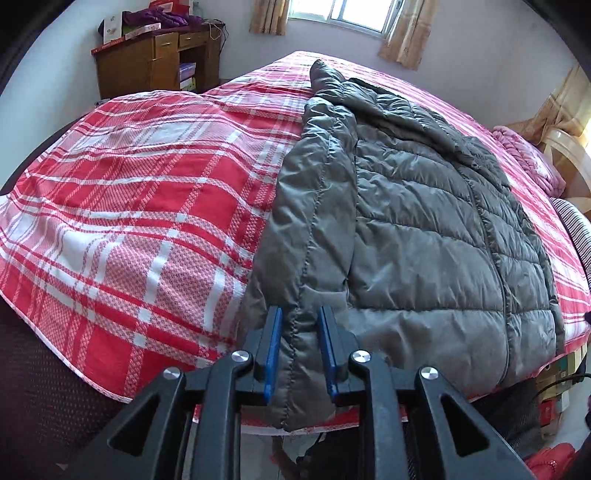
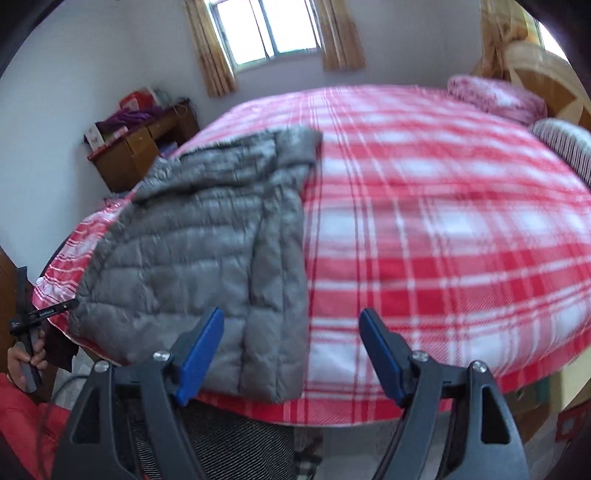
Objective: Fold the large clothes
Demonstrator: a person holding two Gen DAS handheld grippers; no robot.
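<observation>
Grey puffer jacket [image 1: 417, 221] lies flat on the plaid bed [image 1: 129, 206], hem at the near edge; looks light, puffy, slick, so best pinched at a seam. My left gripper [image 1: 300, 354] is clamped on the near sleeve edge [image 1: 306, 229]; my right gripper [image 2: 291, 354] hangs spread wide, empty, near the hem.

A red plaid bedspread [image 2: 424, 229] covers the bed; a wooden desk [image 1: 162, 59] piled with purple clothing [image 1: 159, 17] stands by the curtained window [image 2: 264, 29], pink pillow [image 2: 495, 98] near the headboard.
</observation>
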